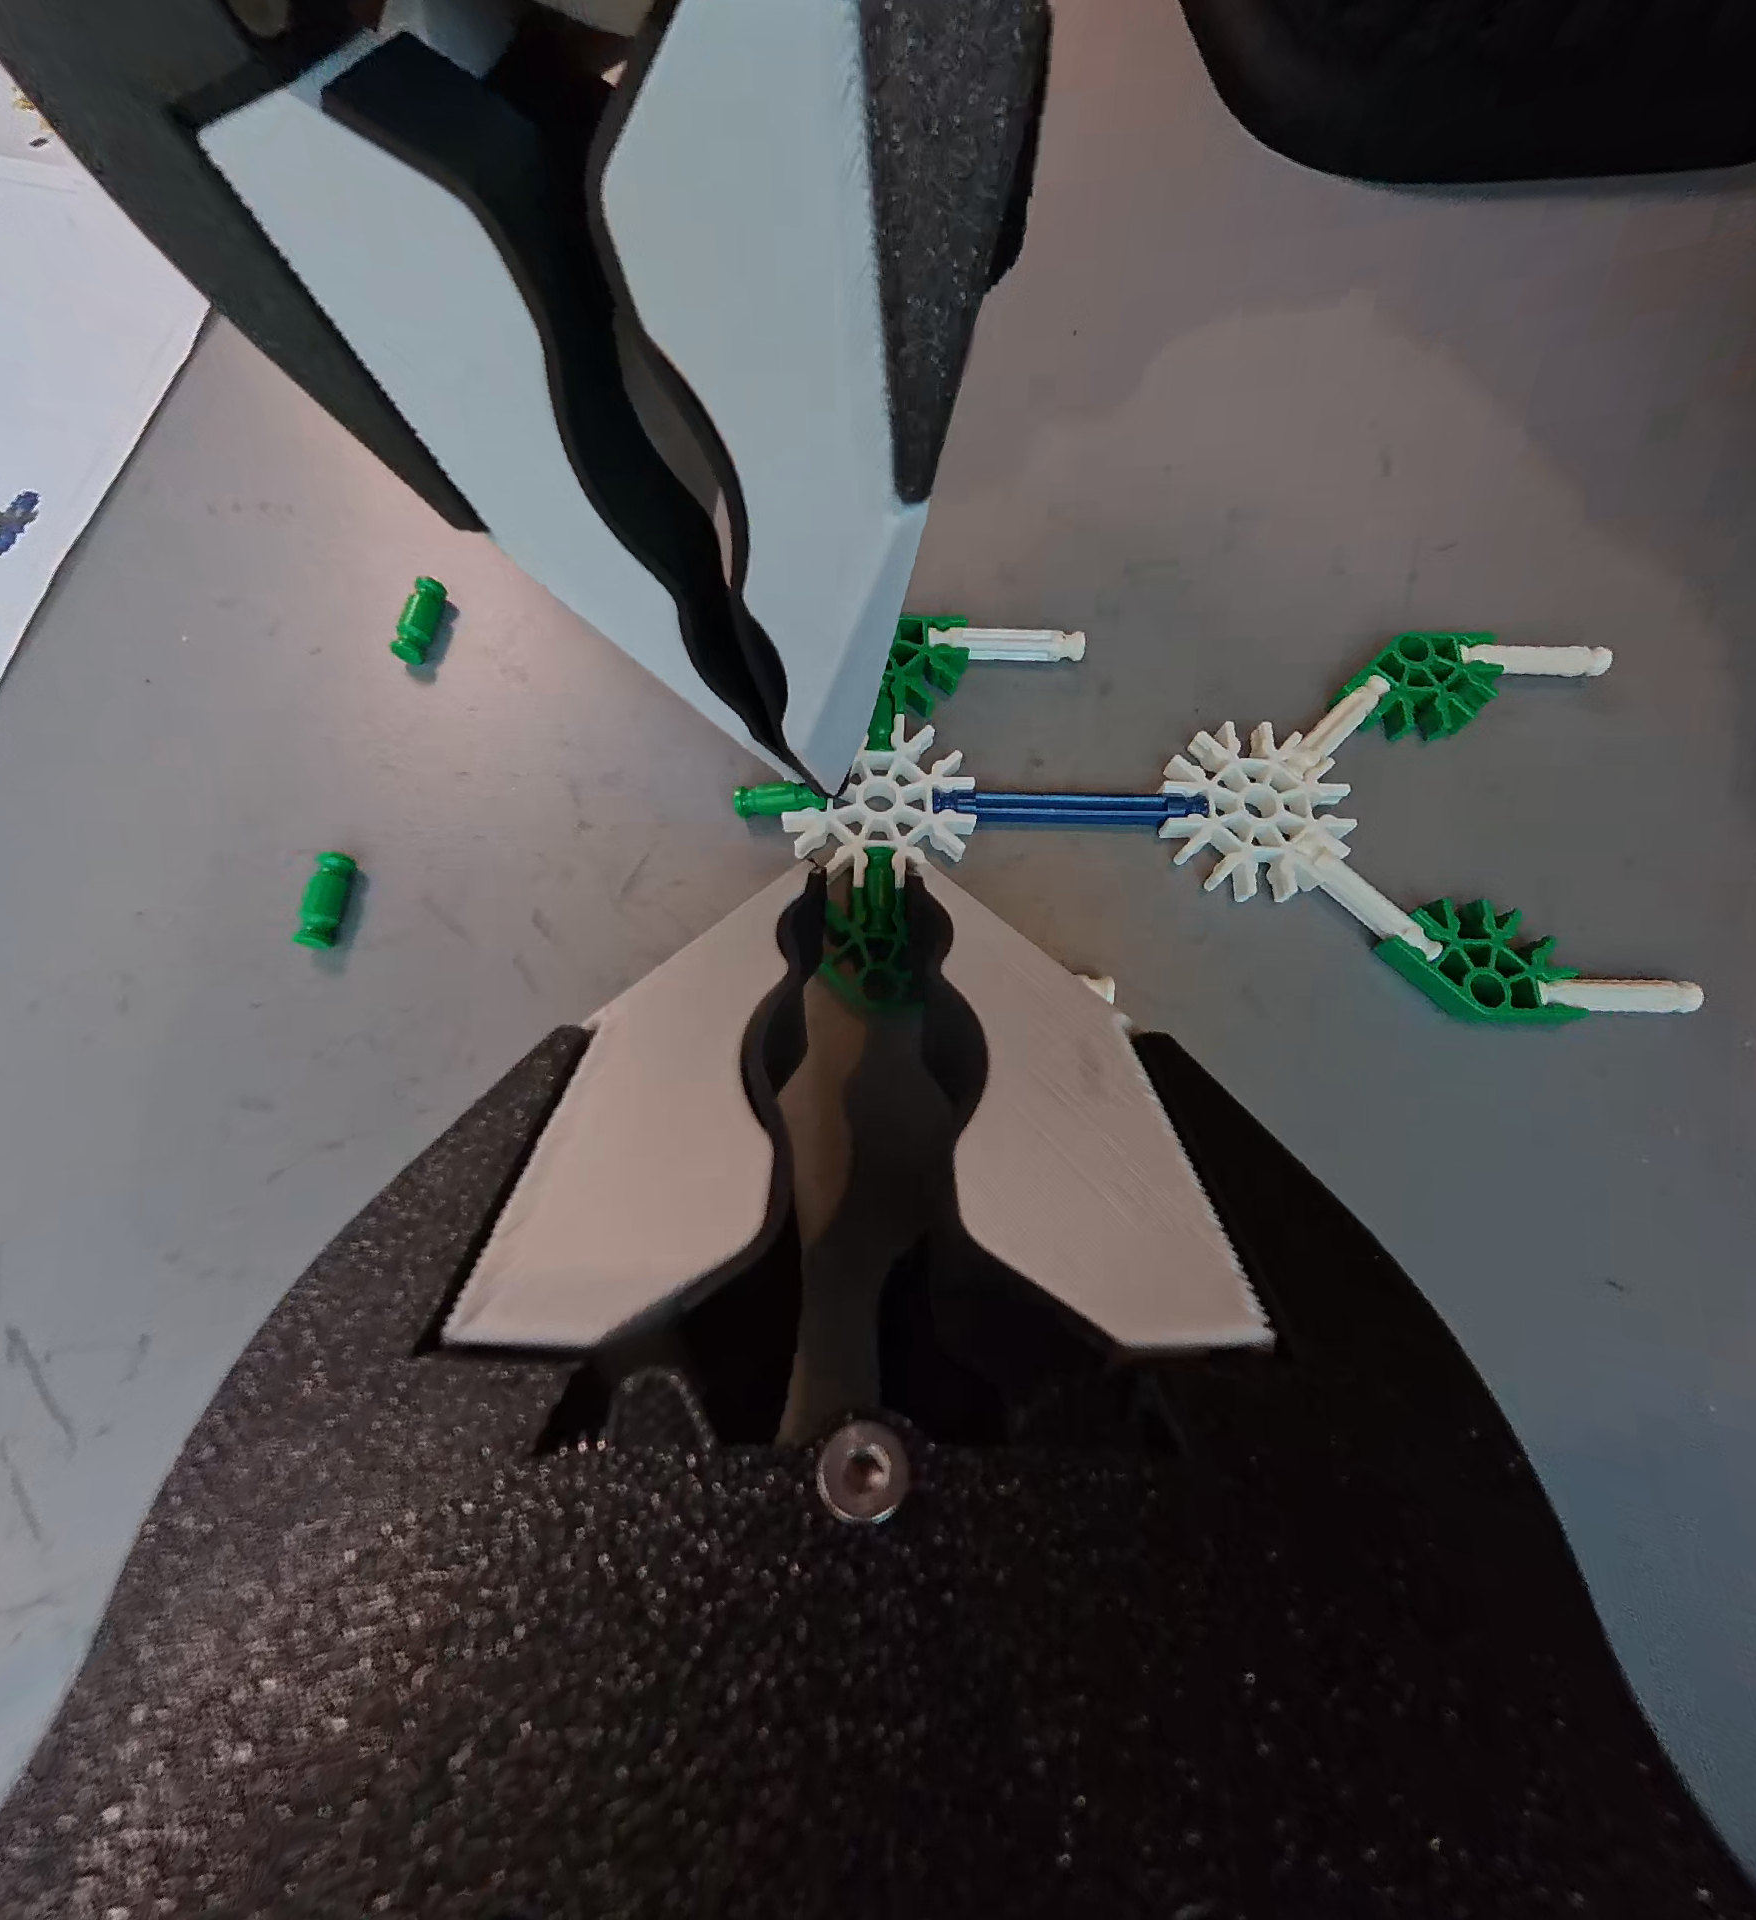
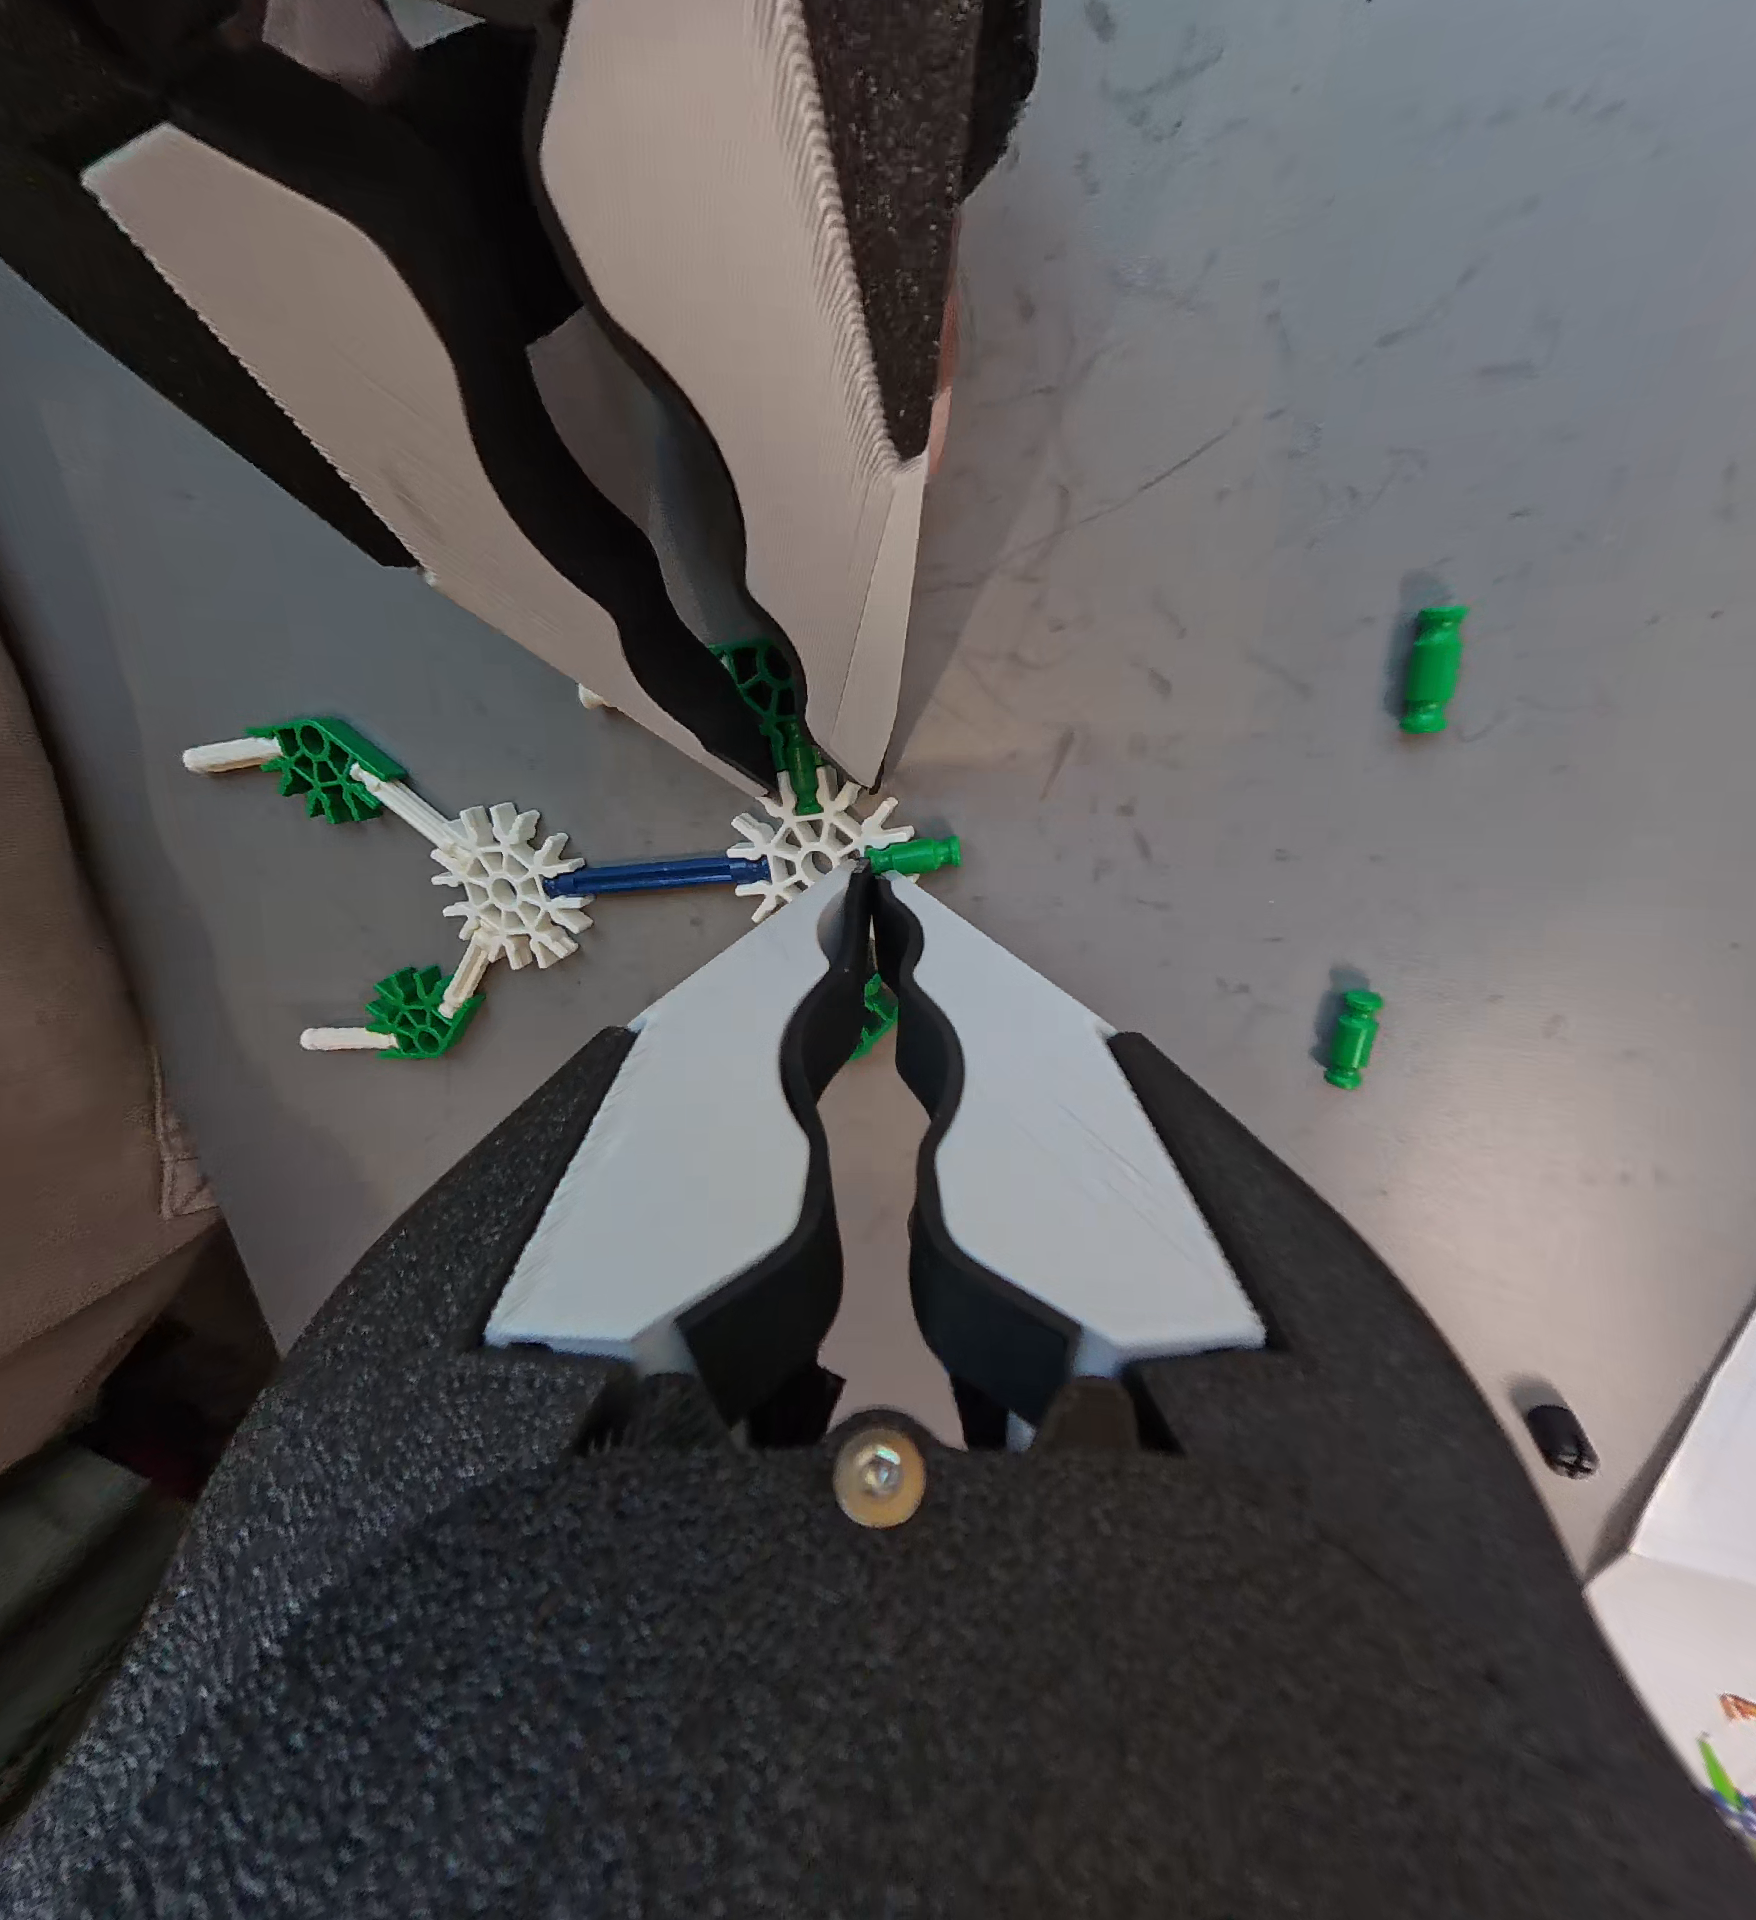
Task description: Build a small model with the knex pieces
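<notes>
**Left wrist view.** The left gripper (image 1: 869,883) points at a rod-and-hub model (image 1: 1061,805) lying flat on the grey table (image 1: 1269,1247). Its jaws are set narrow, astride the green connector (image 1: 869,961) that hangs off the near hub (image 1: 879,805). The pads sit close against the connector's sides, but I cannot tell whether they clamp it. The right gripper (image 1: 824,795) enters from the top. Its tips are pinched together on the inner end of a green stub (image 1: 770,800), which juts from the near hub on the side away from the blue rod (image 1: 1061,806). The blue rod joins the near hub to the far hub (image 1: 1258,810), which carries two white arms ending in green connectors. Two loose rods (image 1: 420,620) lie well apart from the model on the left, near a printed sheet (image 1: 1,343).

**Right wrist view.** The right gripper (image 2: 866,878) has its pads meeting at the tips, gripping the green stub (image 2: 915,854) where it enters the near hub (image 2: 817,847). The left gripper (image 2: 820,777) comes in from the top, with the green connector (image 2: 760,675) between its pads. The far hub (image 2: 505,883) lies to the left. The loose rods (image 2: 1433,668) lie to the right, and the printed sheet (image 2: 1747,1558) is at the lower right.
</notes>
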Motion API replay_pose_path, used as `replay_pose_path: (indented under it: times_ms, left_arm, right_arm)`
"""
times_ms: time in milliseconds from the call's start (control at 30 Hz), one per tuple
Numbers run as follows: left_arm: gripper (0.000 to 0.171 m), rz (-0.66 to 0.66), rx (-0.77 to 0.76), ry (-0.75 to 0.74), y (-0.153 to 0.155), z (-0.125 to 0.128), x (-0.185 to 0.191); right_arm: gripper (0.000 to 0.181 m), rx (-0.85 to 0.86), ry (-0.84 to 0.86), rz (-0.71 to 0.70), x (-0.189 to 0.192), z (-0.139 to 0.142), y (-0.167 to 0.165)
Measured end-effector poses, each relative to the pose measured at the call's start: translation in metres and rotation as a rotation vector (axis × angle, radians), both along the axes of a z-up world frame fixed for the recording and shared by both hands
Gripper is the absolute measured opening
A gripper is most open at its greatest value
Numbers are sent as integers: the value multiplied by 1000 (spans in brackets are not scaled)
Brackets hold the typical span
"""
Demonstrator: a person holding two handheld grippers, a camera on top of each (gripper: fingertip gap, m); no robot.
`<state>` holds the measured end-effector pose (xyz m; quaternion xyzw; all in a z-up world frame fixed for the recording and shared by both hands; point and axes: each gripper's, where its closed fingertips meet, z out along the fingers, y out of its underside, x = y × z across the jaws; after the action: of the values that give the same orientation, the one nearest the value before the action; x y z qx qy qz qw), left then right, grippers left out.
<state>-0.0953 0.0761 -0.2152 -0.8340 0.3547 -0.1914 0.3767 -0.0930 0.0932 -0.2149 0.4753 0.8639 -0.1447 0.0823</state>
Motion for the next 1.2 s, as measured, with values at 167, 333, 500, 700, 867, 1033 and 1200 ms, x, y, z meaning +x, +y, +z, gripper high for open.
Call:
replay_pose_path:
  times_ms: [167, 333, 500, 700, 867, 1033, 1200]
  left_arm:
    - [13, -3, 6, 5, 0, 0, 0]
    - [13, -5, 9, 9, 0, 0, 0]
    - [13, -5, 15, 14, -1, 0, 0]
    - [13, -6, 14, 16, 0, 0, 0]
    - [13, -5, 13, 16, 0, 0, 0]
    - [13, -4, 10, 12, 0, 0, 0]
    - [13, -4, 10, 11, -1, 0, 0]
  right_arm:
    - [0, -29, -85, -53, 1, -1, 0]
    - [0, 27, -144, -36, 1, -1, 0]
    - [0, 37, -86, -29, 2, 0, 0]
    - [0, 21, 16, -55, 3, 1, 0]
    - [0, -14, 66, -87, 0, 15, 4]
    - [0, -11, 103, -94, -10, 14, 3]
    - [0, 0, 66, -72, -7, 3, 2]
